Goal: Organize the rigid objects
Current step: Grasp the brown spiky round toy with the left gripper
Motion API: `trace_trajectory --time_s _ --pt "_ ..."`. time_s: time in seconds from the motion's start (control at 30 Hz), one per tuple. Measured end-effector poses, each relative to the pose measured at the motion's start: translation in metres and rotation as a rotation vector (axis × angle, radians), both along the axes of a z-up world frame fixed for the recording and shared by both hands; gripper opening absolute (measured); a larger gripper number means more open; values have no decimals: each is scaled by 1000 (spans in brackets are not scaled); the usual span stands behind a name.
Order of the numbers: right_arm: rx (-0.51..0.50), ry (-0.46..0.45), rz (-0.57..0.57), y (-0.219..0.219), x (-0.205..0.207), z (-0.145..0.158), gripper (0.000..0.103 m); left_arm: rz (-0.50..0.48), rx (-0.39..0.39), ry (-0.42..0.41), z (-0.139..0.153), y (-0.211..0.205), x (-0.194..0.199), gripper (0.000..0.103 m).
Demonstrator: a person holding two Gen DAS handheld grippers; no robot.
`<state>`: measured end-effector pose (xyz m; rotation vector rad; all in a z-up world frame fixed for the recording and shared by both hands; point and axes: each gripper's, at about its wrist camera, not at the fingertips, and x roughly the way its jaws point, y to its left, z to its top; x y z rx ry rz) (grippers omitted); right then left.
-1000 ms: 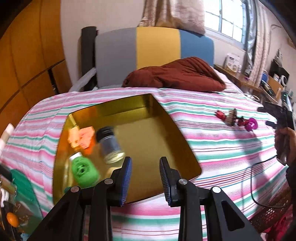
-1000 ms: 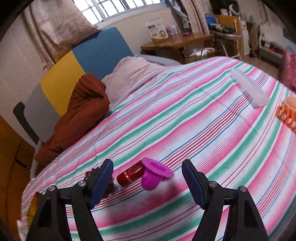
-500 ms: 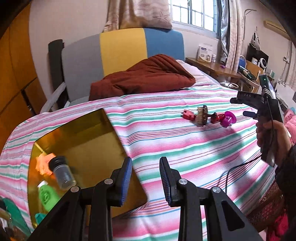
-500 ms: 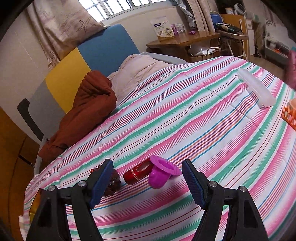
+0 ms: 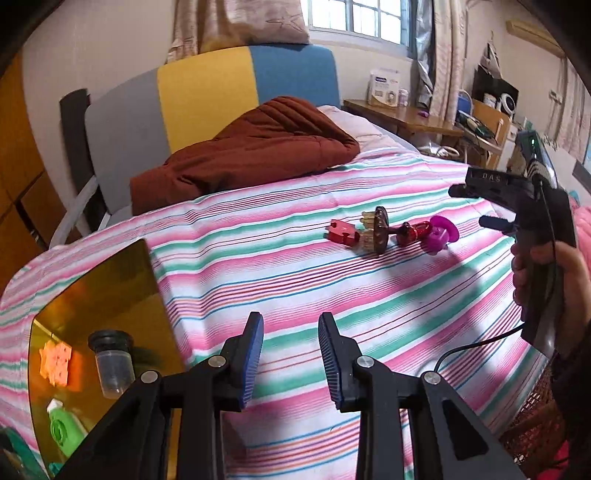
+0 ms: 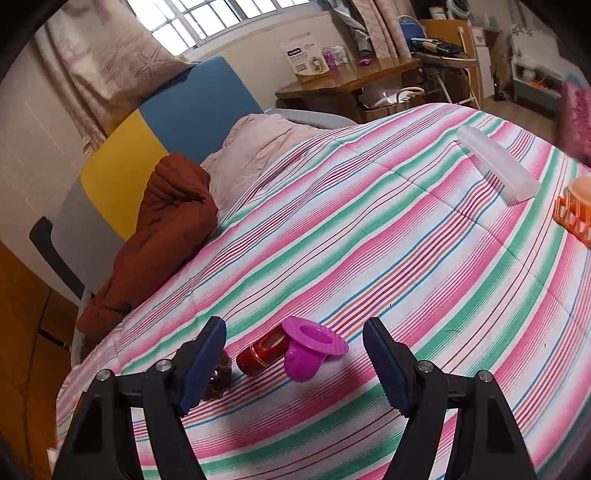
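Left gripper (image 5: 290, 354) empty, jaws narrowly apart, over striped bedspread (image 5: 332, 295); right gripper (image 6: 295, 363) wide open, nothing clamped, purple flanged piece (image 6: 314, 345) and red bottle (image 6: 264, 350) lying between its fingers on the cover. Bedroom: grey-yellow-blue headboard (image 5: 207, 99), brown blanket (image 5: 251, 155), wooden desk (image 6: 343, 81) under window (image 6: 207, 18). Gold tray (image 5: 122, 291) at bed's near left corner holds clear jar (image 5: 112, 363), orange piece (image 5: 55, 363), green wheel (image 5: 62, 432). Red block (image 5: 341, 232) and brown brush (image 5: 380, 230) beside the bottle. White case (image 6: 496, 168) and orange basket (image 6: 574, 218) well apart, far right.
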<state>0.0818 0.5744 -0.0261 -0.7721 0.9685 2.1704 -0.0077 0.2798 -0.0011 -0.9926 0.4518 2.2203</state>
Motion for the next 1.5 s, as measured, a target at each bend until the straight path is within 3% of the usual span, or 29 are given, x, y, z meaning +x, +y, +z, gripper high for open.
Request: trace_trajectory --time_s 0.67,0.87,1.03,1.27,1.37,1.5 --pt "-94 52 -89 19 15 -7 78 -169 -37 -20 -22 79 -3 30" --pt "-142 83 -146 28 27 -12 78 -205 34 -98 -23 104 -28 30" --pt "-194 100 -169 34 30 -18 78 -282 37 -115 -28 135 -39 30" --pt "-232 115 -153 34 27 -22 78 -351 -37 -69 -50 176 -50 31" --pt "-238 110 -136 33 24 -23 79 -387 -53 -72 -61 187 -53 39" --pt "-244 102 -125 32 21 -25 79 -413 -43 -40 -64 196 -56 35"
